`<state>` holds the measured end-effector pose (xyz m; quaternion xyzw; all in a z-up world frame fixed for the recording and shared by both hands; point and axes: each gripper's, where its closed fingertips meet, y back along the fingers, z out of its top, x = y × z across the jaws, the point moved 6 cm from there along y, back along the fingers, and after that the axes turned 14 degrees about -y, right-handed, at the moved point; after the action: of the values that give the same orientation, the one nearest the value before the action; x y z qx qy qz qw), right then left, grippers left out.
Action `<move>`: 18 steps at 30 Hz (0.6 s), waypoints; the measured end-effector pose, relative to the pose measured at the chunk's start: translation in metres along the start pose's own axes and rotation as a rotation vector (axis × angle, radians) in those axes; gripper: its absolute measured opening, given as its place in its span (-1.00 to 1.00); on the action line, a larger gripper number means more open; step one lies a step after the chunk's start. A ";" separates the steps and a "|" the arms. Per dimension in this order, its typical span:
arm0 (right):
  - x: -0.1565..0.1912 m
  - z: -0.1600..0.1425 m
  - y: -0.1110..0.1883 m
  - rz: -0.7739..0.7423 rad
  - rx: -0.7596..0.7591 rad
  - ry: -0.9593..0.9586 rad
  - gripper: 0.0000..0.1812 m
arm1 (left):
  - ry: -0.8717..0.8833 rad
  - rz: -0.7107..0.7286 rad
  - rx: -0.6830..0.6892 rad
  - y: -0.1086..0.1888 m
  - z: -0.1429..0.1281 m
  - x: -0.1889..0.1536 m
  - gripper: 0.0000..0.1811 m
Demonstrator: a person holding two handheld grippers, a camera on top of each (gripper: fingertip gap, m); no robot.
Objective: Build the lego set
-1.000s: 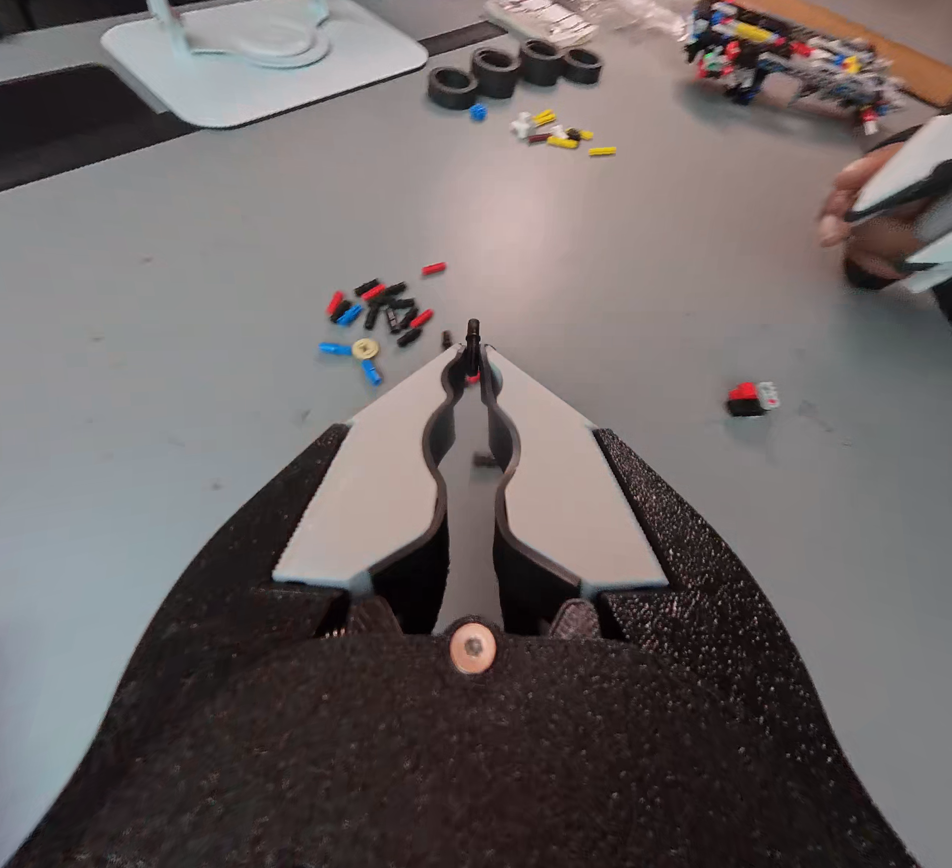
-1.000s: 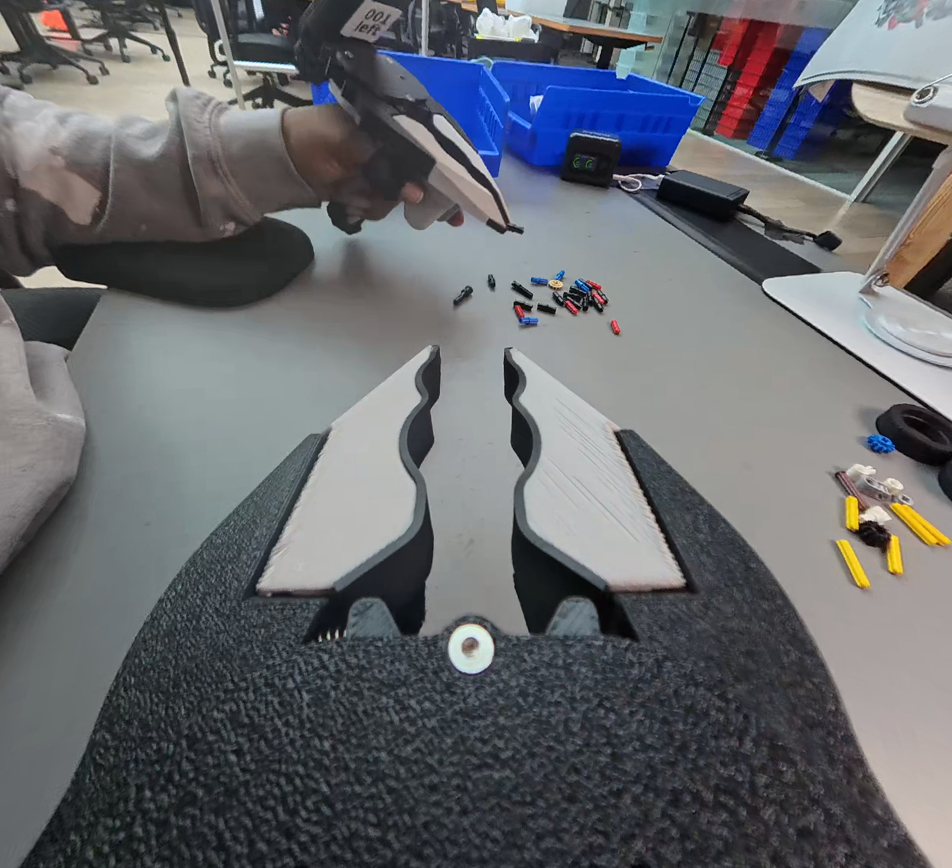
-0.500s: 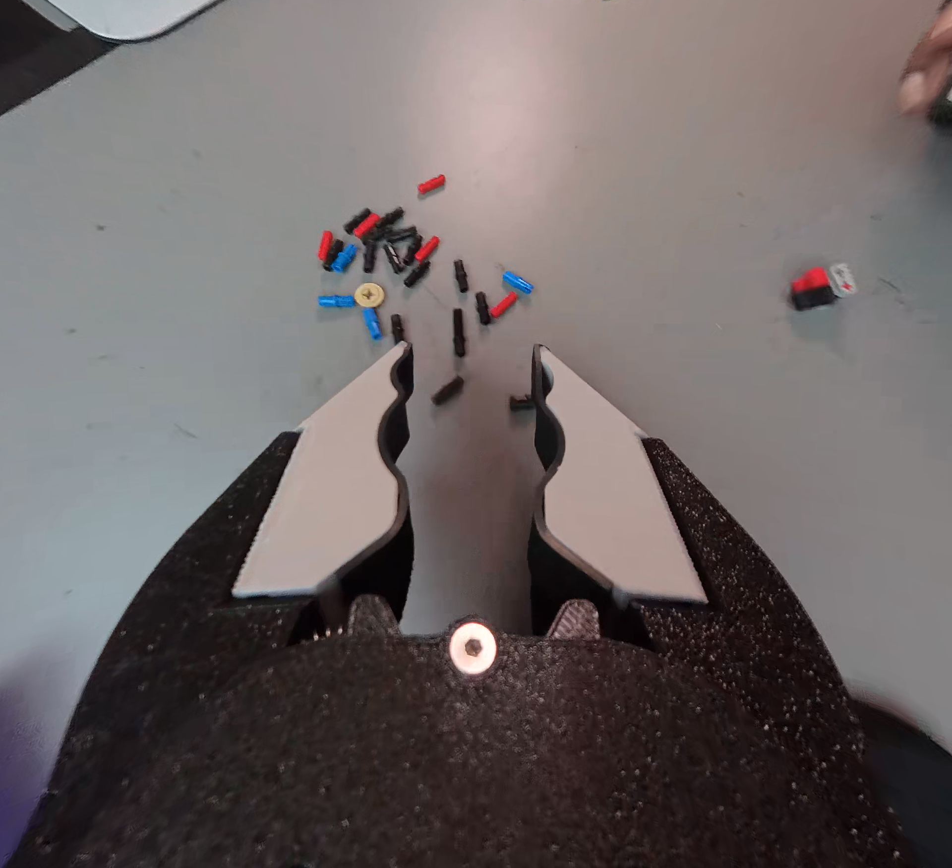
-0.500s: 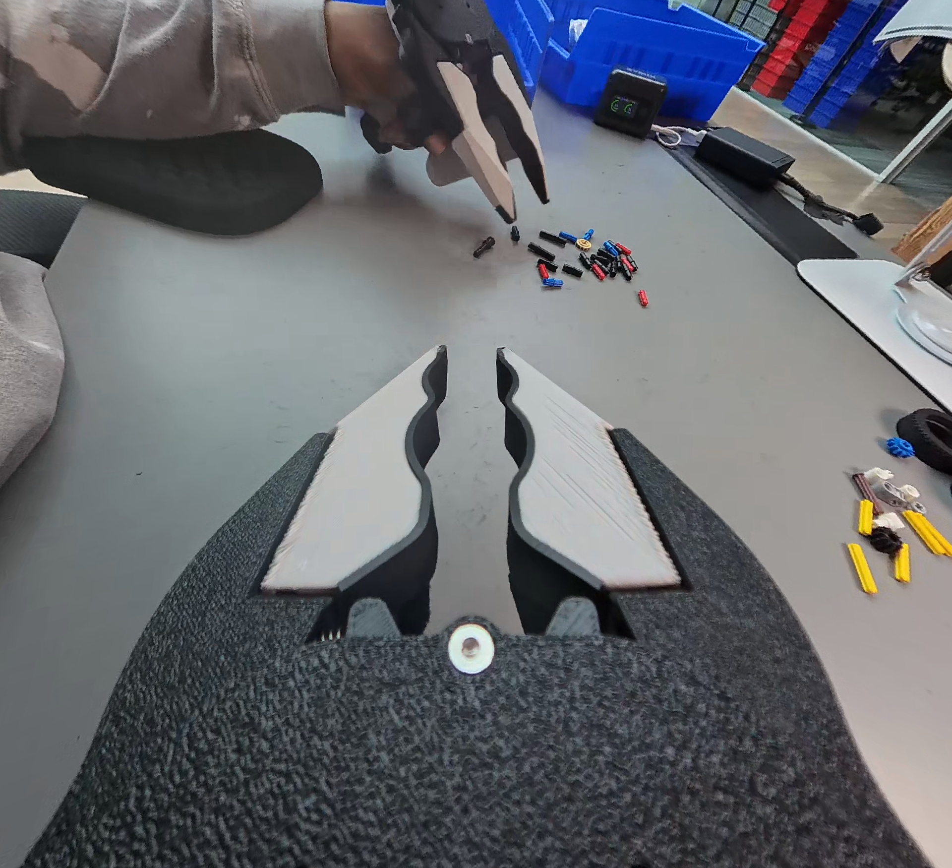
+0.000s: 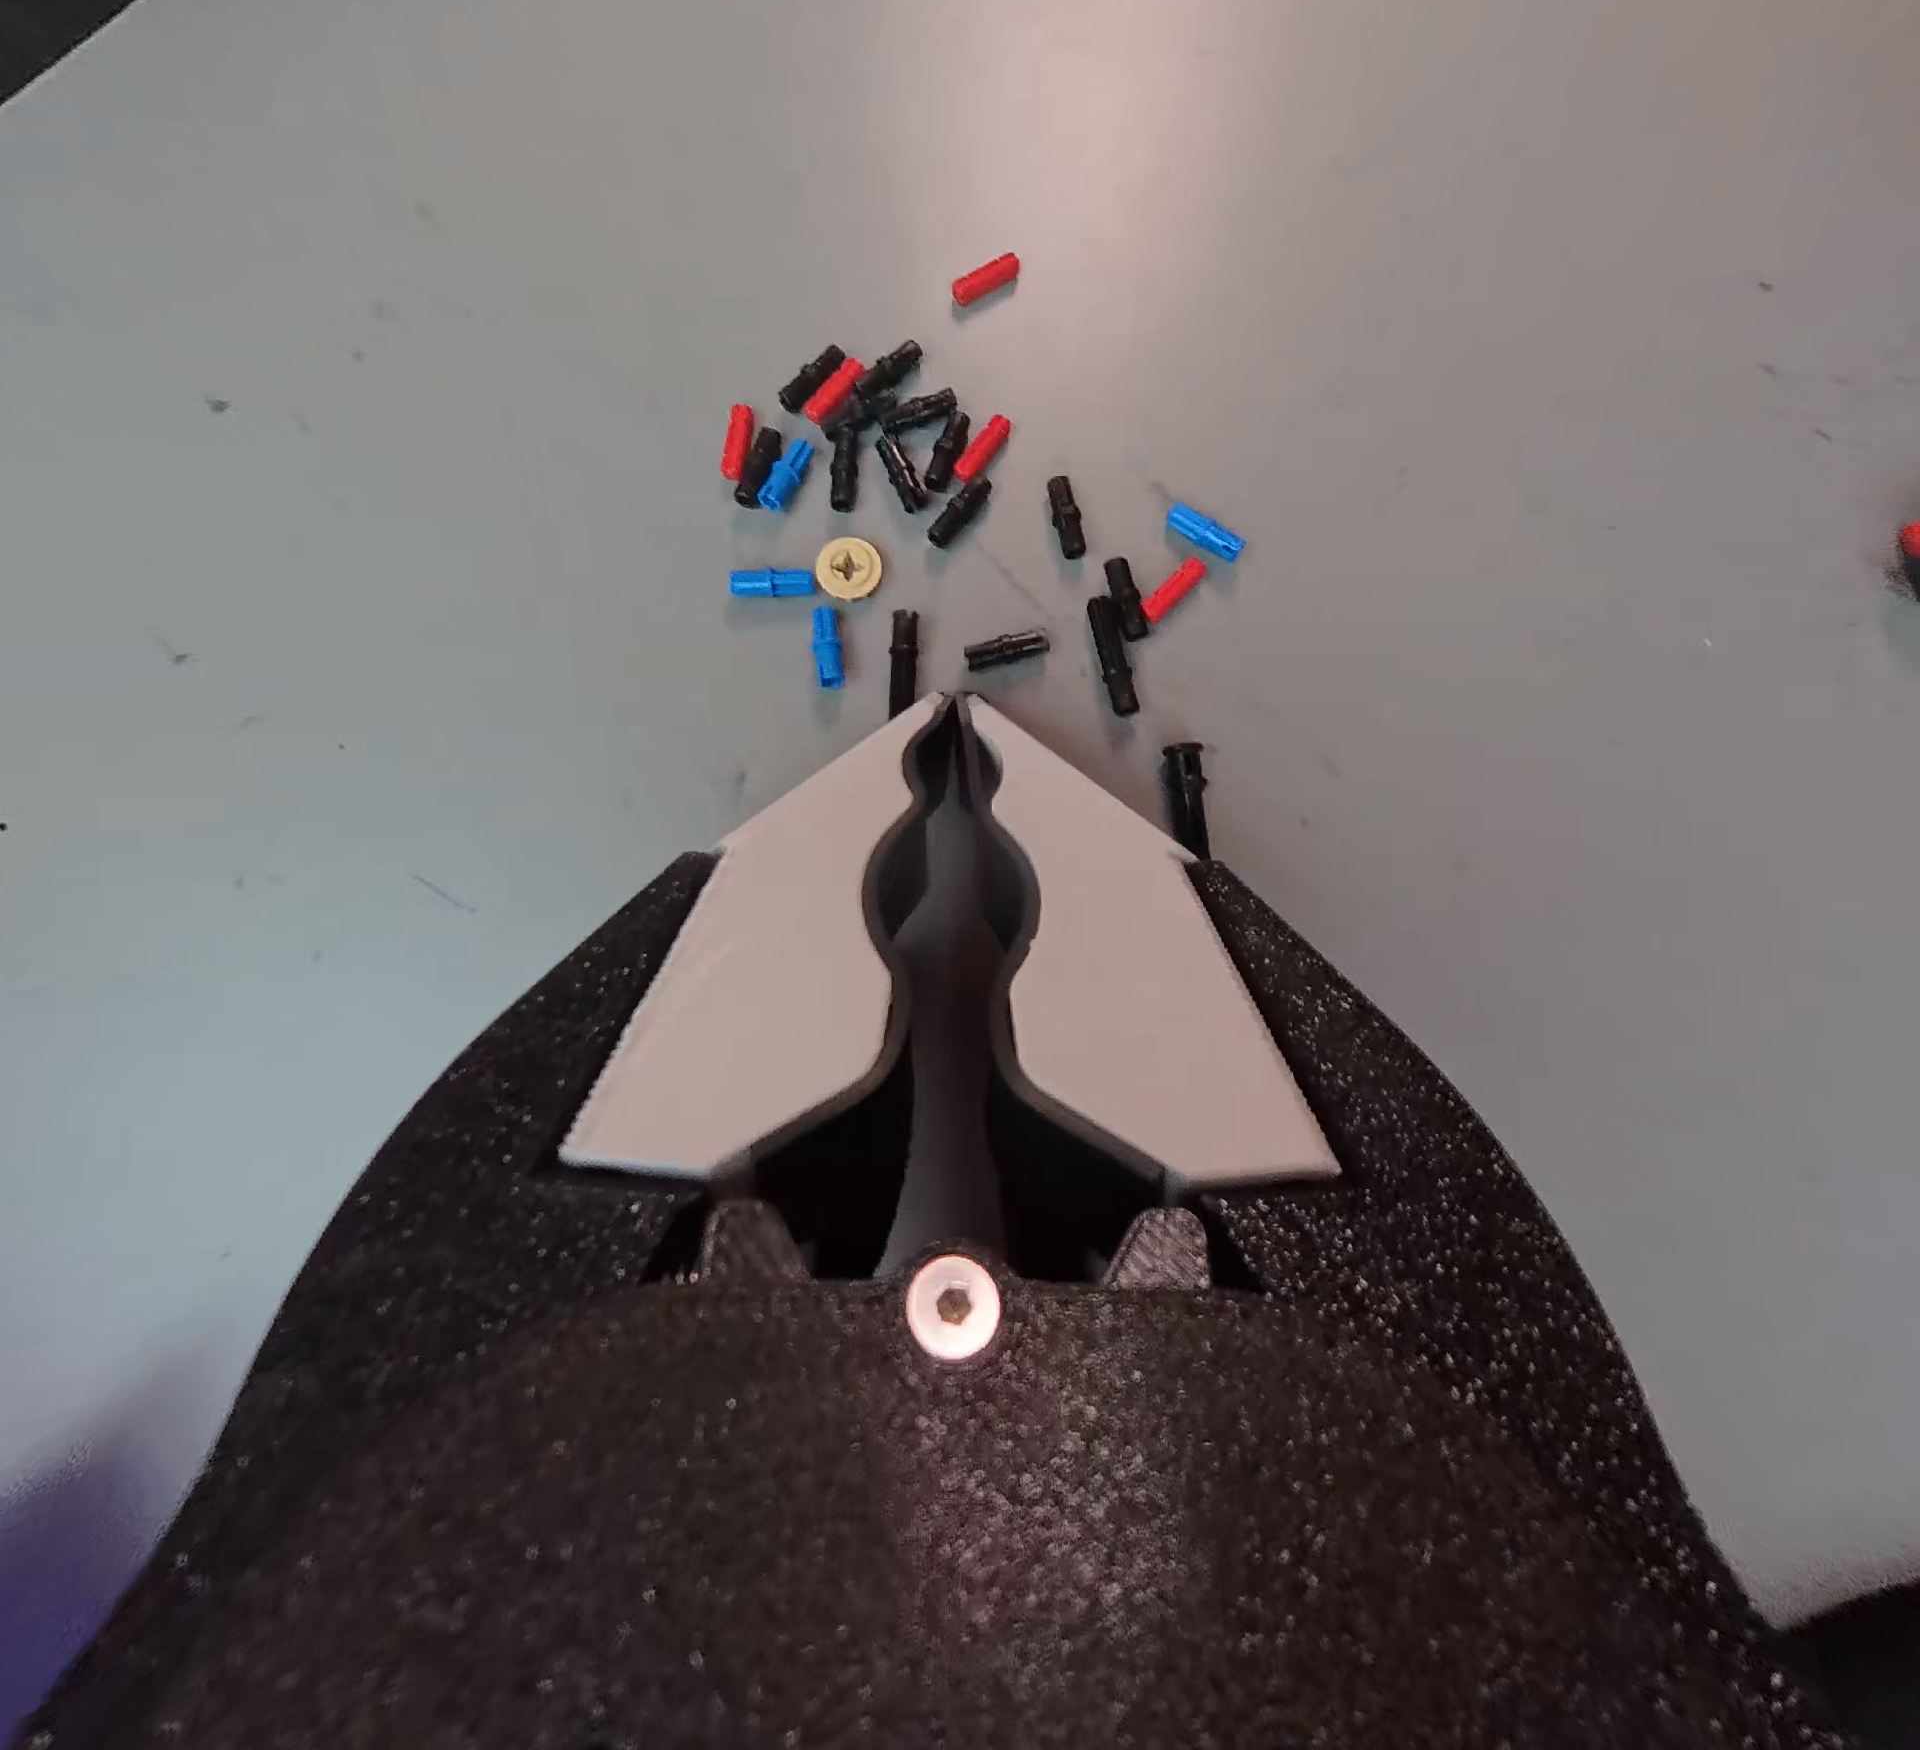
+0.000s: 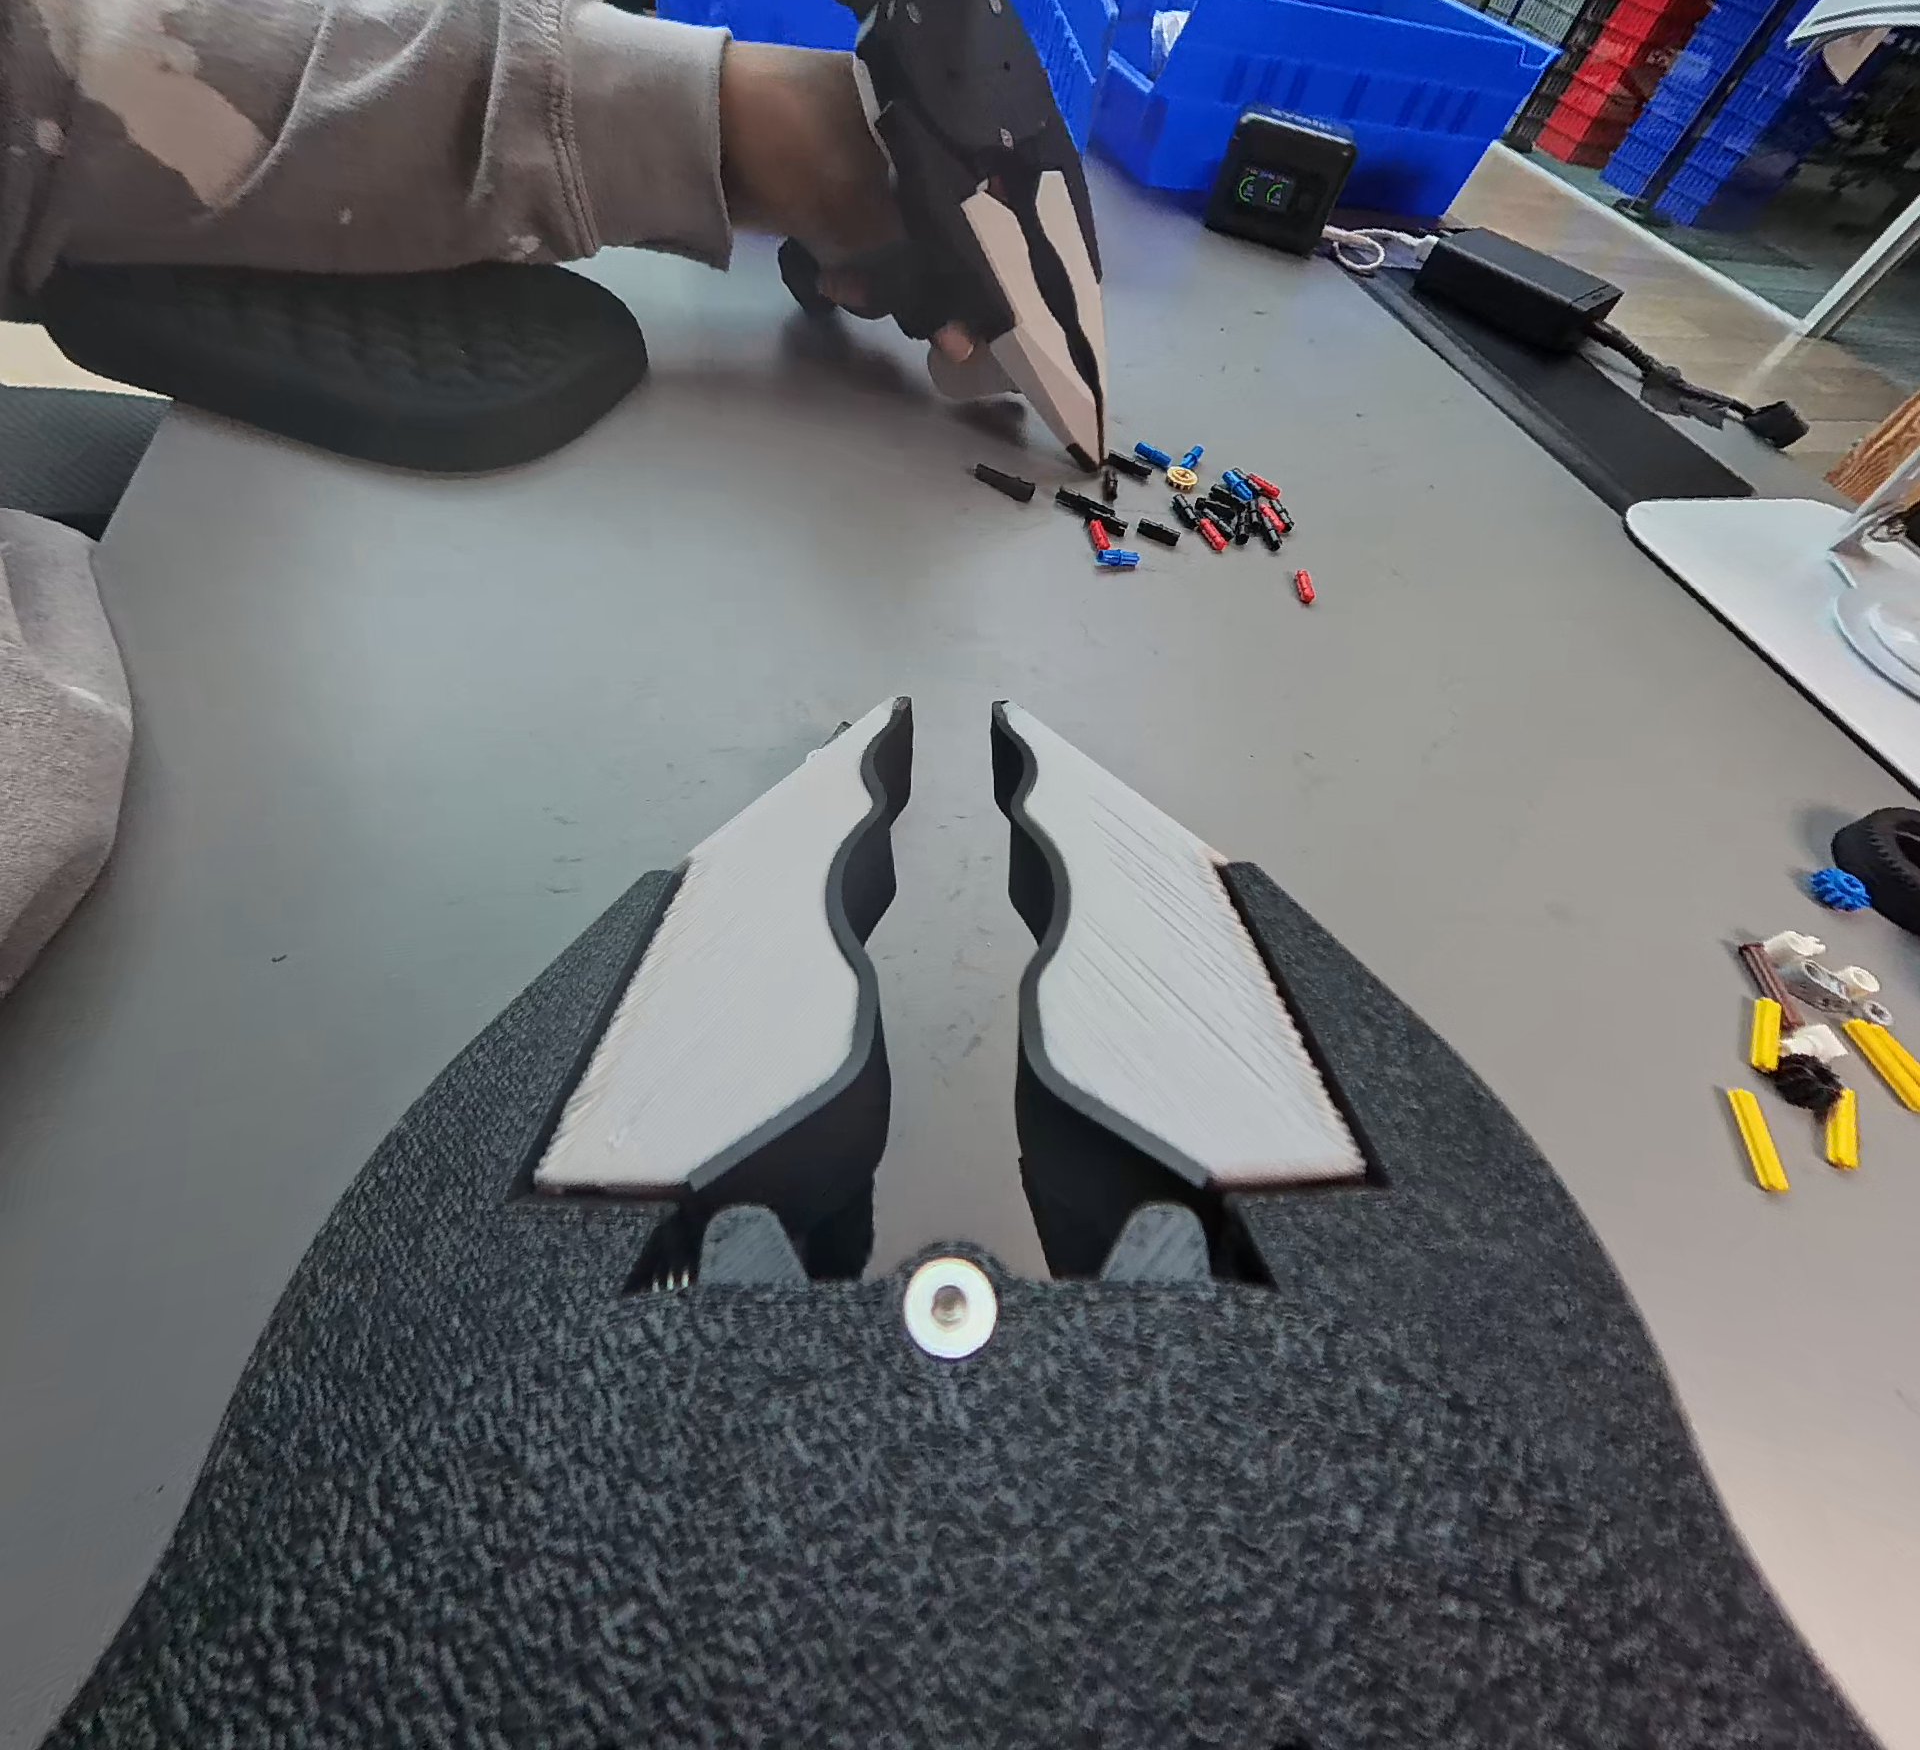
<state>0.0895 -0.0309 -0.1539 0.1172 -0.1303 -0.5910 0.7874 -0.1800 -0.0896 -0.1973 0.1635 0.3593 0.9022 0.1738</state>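
Since half a second ago the left tongs [image 5: 954, 698] have dropped to the bench [image 5: 416, 350] and gone from wide open to tips together, at the near edge of the scattered pins [image 5: 883, 443]. Nothing visible between the tips in the left wrist view; can't tell from either view whether a pin is pinched underneath. One black pin [image 5: 902, 661] lies just left of the tips, partly hidden by the finger, another black pin [image 5: 1006, 650] lies crosswise just ahead. A longer black peg [image 5: 1184, 786] sits beside the right finger. Pile is black, red and blue pins plus one tan round disc [image 5: 851, 569]; a lone red pin [image 5: 985, 279] lies beyond the cluster. Right wrist view: left tongs [image 6: 1086, 453] held by a hand [image 6: 810, 162] in a grey sleeve [image 6: 364, 90], pointing steeply down, tips on the bench at the pile's edge [image 6: 1195, 505]. Right tongs [image 6: 952, 713] hover above bare bench, well apart from the pile, fingers parted a narrow gap, holding nothing. Off to the right: yellow sticks and small white bits [image 6: 1818, 1056], a blue gear [image 6: 1839, 890] next to a black tyre [image 6: 1886, 864]. Blue bins [image 6: 1299, 27] at the far end.
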 end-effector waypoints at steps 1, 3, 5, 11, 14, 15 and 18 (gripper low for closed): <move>0.000 0.000 0.000 0.000 0.002 0.000 -0.84 | 0.000 0.026 0.001 -0.002 0.001 0.004 -1.00; 0.000 -0.001 0.000 -0.007 0.005 0.012 -0.85 | -0.022 0.067 0.006 0.002 0.003 0.008 -0.92; 0.000 -0.003 0.002 -0.024 0.018 0.032 -0.85 | -0.039 -0.019 -0.058 0.013 0.011 -0.002 -0.83; -0.001 -0.004 0.001 -0.028 0.035 0.031 -0.86 | -0.215 -0.159 0.020 0.012 0.007 -0.040 -0.89; -0.001 -0.005 0.000 -0.032 0.042 0.037 -0.86 | -0.248 -0.075 0.045 0.001 0.015 -0.026 -0.98; -0.001 -0.005 0.000 -0.033 0.042 0.039 -0.86 | -0.260 -0.052 0.039 -0.004 0.018 -0.021 -0.98; -0.002 -0.004 0.000 -0.034 0.040 0.032 -0.87 | -0.270 0.014 0.044 -0.018 0.027 -0.005 -0.97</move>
<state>0.0905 -0.0292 -0.1581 0.1447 -0.1273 -0.5997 0.7766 -0.1611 -0.0636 -0.1920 0.2897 0.3513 0.8650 0.2108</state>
